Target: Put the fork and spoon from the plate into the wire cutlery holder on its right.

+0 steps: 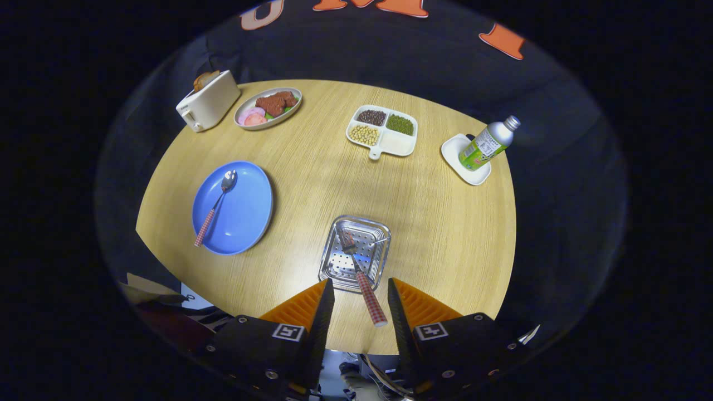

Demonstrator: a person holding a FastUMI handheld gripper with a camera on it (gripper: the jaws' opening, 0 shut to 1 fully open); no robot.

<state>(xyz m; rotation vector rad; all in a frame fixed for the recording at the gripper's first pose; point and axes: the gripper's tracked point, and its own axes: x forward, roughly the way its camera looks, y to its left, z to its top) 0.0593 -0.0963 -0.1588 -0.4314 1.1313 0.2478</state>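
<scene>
A metal perforated cutlery holder (380, 240) stands on the round wooden table (445, 234), just ahead of my fingers. The fork (365, 289) rests in it, tines down at the bottom, its red checked handle leaning back over the near rim into the gap between my fingers. My gripper (360, 281) is open above the holder's near edge, and neither finger touches the handle. To the left of the holder lies a blue plate (245, 217). The spoon (216, 207), with the same checked handle, lies on it with its bowl pointing away.
Beyond the holder sits a white divided dish (398, 146) of beans. A white toaster (207, 103) and a plate of food (268, 108) are at the far left. A bottle (488, 145) lies on a white coaster (458, 159) at the far right. The table edge runs close under my fingers.
</scene>
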